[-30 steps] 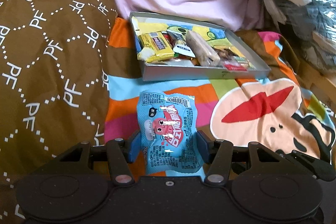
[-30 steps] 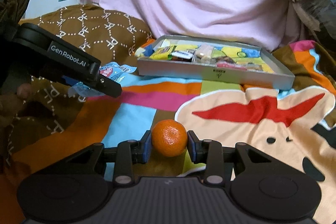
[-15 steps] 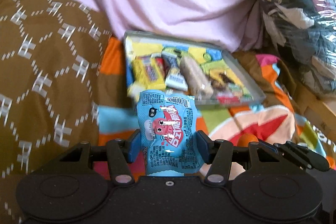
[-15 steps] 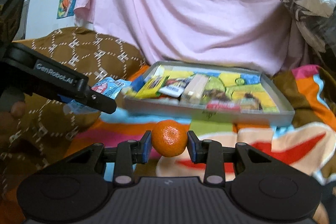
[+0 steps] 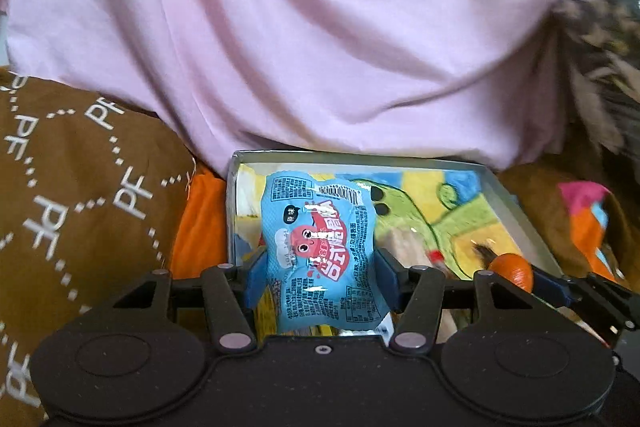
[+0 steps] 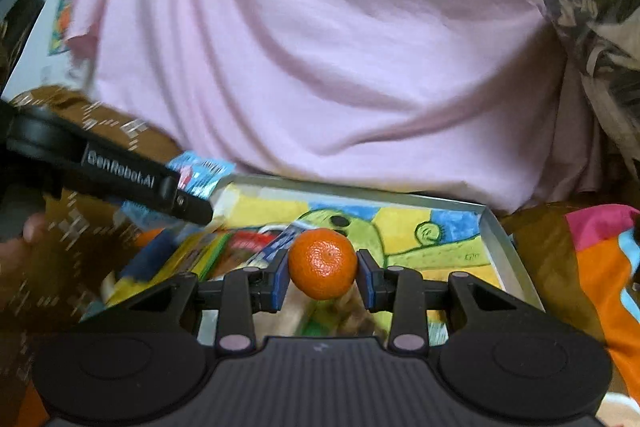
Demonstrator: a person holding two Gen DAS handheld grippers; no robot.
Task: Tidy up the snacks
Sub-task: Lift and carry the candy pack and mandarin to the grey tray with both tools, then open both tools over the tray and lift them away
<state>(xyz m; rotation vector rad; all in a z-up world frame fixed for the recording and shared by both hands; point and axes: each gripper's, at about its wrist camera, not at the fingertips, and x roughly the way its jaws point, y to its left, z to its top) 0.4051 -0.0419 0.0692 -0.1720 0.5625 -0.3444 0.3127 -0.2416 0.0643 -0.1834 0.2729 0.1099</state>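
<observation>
Two loads hang over the grey tray (image 6: pixel 508 247), which lies across the lower middle of both wrist views with a pink sheet (image 6: pixel 320 47) behind it. Wrapped snacks (image 6: pixel 208 251) crowd its left half. Left gripper (image 5: pixel 318 277) is clamped on a blue snack packet (image 5: pixel 320 255); right gripper (image 6: pixel 323 279) pinches a mandarin (image 6: pixel 322 263). Step in hand, as I judge it: carry-in. Next: lower each over bare tray floor, then release.
</observation>
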